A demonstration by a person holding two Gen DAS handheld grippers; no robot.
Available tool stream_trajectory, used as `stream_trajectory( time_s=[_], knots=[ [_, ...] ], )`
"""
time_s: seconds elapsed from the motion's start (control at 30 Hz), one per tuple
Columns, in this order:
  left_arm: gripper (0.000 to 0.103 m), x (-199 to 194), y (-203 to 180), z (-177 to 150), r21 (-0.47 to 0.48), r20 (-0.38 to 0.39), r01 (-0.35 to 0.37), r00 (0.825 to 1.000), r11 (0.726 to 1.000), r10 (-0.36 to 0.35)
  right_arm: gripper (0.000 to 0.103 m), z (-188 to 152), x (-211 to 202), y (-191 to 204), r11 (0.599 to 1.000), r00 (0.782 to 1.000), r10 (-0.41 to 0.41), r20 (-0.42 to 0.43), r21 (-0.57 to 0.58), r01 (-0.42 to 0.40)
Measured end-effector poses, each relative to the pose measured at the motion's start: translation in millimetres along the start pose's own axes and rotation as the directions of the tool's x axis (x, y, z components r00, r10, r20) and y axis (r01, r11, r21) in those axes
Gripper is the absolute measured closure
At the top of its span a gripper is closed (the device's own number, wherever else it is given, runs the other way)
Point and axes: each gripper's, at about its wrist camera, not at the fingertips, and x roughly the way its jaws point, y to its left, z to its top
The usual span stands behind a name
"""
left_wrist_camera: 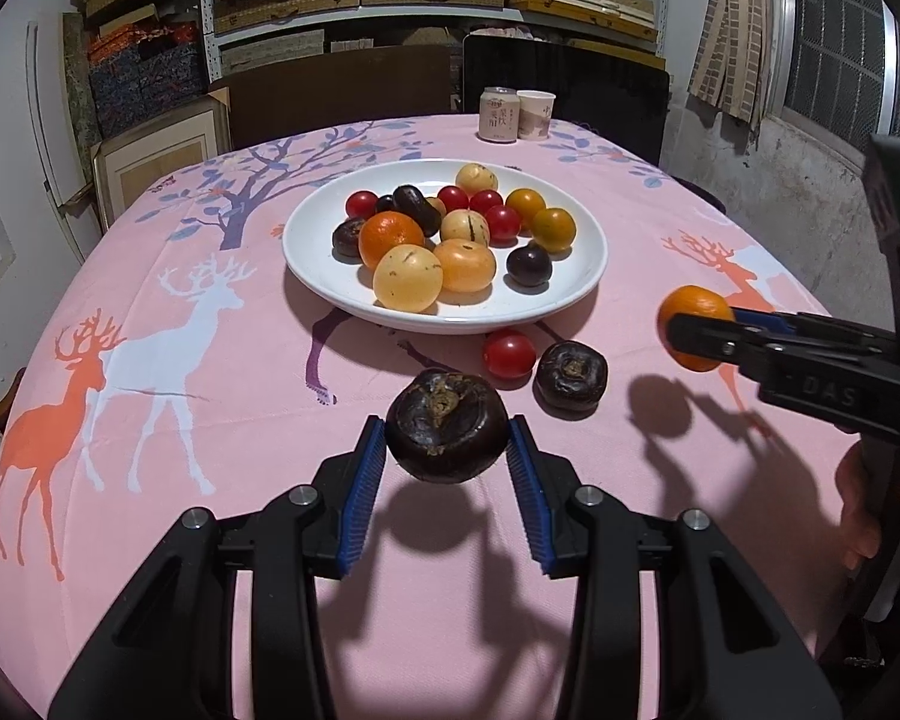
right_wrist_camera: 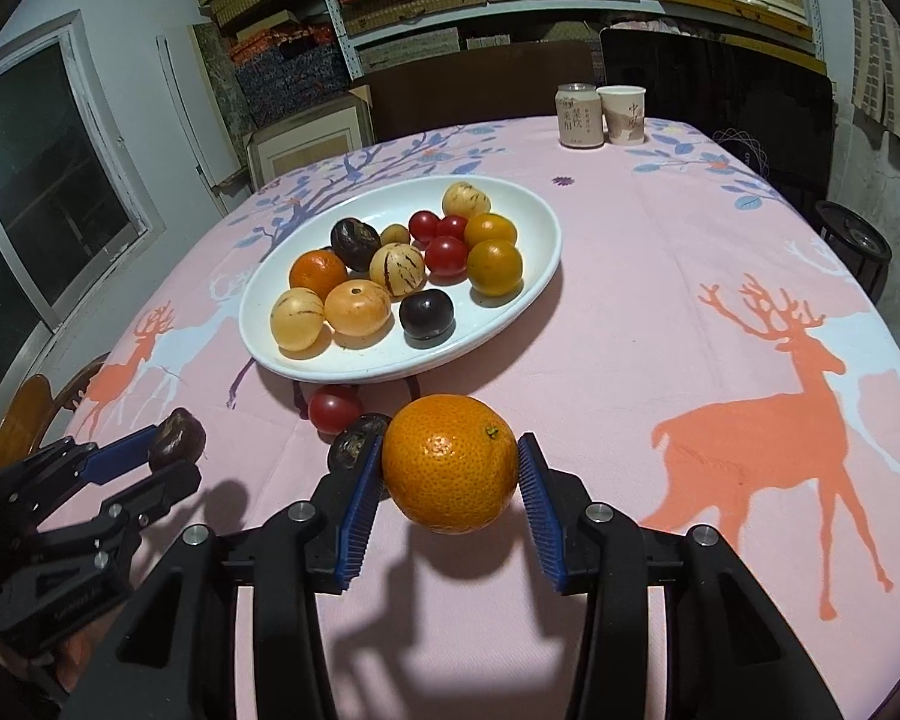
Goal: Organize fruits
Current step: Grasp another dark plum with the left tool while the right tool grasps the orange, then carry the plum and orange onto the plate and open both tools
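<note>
Left gripper (left_wrist_camera: 447, 441): clamped on a dark water chestnut (left_wrist_camera: 447, 427), lifted off the tablecloth (left_wrist_camera: 210, 420)
Right gripper (right_wrist_camera: 450, 468): clamped on an orange (right_wrist_camera: 450, 462), held above the cloth
Plate (left_wrist_camera: 564, 294): centre, full of fruit
Near plate: tomato (left_wrist_camera: 509, 354); second chestnut (left_wrist_camera: 571, 375) just beside it
Far edge: can (left_wrist_camera: 498, 114); paper cup (left_wrist_camera: 536, 114)

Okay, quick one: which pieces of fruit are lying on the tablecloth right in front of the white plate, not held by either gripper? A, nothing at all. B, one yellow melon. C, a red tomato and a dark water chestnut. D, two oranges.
C: a red tomato and a dark water chestnut lie on the tablecloth just before the white plate.
</note>
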Motion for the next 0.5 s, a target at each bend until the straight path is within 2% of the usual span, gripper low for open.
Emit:
stream_trajectory(
  time_s=[0.3,0.5],
  knots=[
    [0.062,-30,-1,17,0.004,0.071,0.000,0.997,1.000,0.000,0.058,11,-44,-1,0.999,0.996,0.044,0.084,-0.021,-0.042],
    [0.062,-28,-3,45,0.020,0.093,-0.008,0.996,1.000,0.006,0.058,37,-47,3,0.996,0.991,0.079,0.110,-0.047,-0.074]
  ],
)
